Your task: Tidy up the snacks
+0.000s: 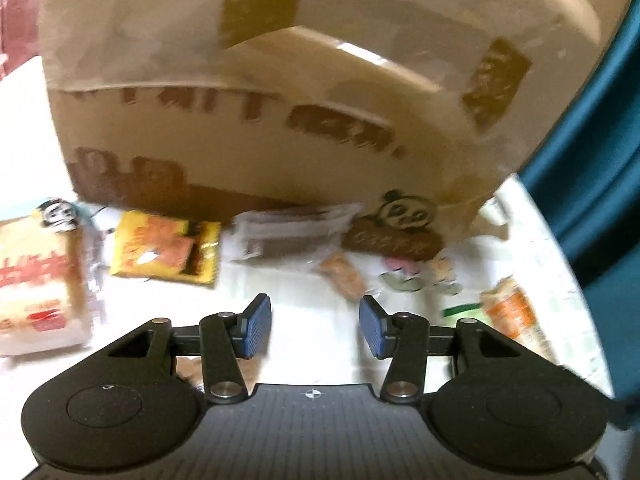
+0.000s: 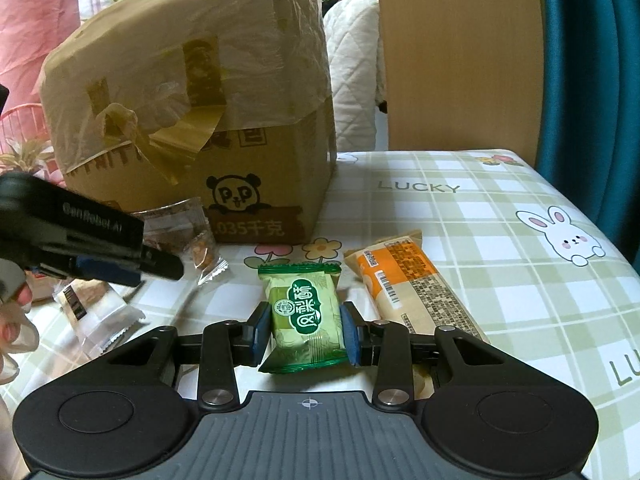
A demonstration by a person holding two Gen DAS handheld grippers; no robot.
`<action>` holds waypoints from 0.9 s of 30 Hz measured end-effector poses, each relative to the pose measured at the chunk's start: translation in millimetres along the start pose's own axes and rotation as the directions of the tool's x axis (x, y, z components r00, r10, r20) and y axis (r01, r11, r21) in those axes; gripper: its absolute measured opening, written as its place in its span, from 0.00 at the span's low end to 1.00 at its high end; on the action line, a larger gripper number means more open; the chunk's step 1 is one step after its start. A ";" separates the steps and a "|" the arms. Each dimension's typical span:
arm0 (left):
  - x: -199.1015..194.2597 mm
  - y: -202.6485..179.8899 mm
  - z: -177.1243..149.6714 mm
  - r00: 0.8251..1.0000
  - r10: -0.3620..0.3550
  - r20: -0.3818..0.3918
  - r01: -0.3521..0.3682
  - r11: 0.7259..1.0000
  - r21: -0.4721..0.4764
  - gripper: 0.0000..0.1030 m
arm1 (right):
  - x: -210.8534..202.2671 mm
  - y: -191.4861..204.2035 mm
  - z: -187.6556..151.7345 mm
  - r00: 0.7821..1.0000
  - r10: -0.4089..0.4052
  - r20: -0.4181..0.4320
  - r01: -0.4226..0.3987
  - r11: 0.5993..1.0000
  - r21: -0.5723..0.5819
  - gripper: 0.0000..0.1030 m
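- Two grippers work over a table under a green-checked cloth [image 2: 460, 216]; nearest, the right gripper [image 2: 303, 330] clamps a green snack packet [image 2: 306, 316], its blue pads pressing both sides, the packet raised just above the cloth.
- Just right of it, an orange-and-cream wrapped bar [image 2: 404, 284] lies flat, pointing toward the far right edge.
- Left gripper [image 1: 315, 326] hovers with its jaws parted and nothing between them, bright cloth showing in the gap.
- Beyond its pads lie a small clear-wrapped biscuit [image 1: 344, 276], a yellow packet [image 1: 166, 248] and a clear brown-contents packet [image 1: 288, 232]; a white-and-red bag [image 1: 36, 280] sits toward the left edge.
- Farthest, a taped cardboard box [image 2: 256, 184] with a panda print stands toward the far left of the table, its flaps up.
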State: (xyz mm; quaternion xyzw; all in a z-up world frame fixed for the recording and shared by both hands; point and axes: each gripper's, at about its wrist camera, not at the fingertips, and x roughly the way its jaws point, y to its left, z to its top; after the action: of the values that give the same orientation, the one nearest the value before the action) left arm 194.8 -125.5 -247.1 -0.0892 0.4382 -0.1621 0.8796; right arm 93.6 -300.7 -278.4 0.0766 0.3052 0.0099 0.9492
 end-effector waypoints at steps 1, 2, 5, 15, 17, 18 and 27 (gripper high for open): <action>0.0 -1.3 0.5 1.000 -0.009 0.006 0.009 1.000 0.006 0.49 | -0.1 0.1 0.1 1.000 0.000 0.000 0.000 1.000 0.000 0.33; 2.1 -4.3 1.5 1.000 -0.016 0.009 0.016 1.000 0.013 0.46 | -0.2 0.1 0.1 1.000 0.000 0.000 0.000 1.000 0.000 0.33; 14.6 -14.6 3.9 1.000 -0.002 0.019 0.002 1.000 0.008 0.45 | -0.5 0.6 0.3 1.000 0.000 -0.001 0.000 1.000 -0.001 0.33; 53.8 -48.1 4.0 0.992 0.111 0.059 -0.112 0.993 0.029 0.52 | -1.4 2.0 0.6 1.000 0.012 0.000 -0.012 1.000 0.001 0.33; 57.2 -53.6 1.2 0.991 0.120 0.063 -0.124 0.991 0.055 0.50 | -1.6 1.9 0.9 1.000 0.012 0.000 -0.012 1.000 0.002 0.33; 59.1 -55.8 -0.1 0.990 0.128 0.064 -0.132 0.989 0.066 0.48 | -1.8 2.1 0.9 1.000 0.013 0.000 -0.013 1.000 0.002 0.33; 60.5 -48.5 -11.1 0.991 0.121 0.060 -0.127 0.985 0.113 0.18 | -1.7 3.6 2.3 1.000 0.013 -0.004 -0.013 1.000 -0.004 0.33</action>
State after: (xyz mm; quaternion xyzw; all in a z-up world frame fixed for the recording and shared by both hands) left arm 210.0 -192.9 -284.1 -0.0143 0.4091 -0.1302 0.9030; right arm 93.6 -297.6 -275.1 0.0766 0.3065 0.0169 0.9486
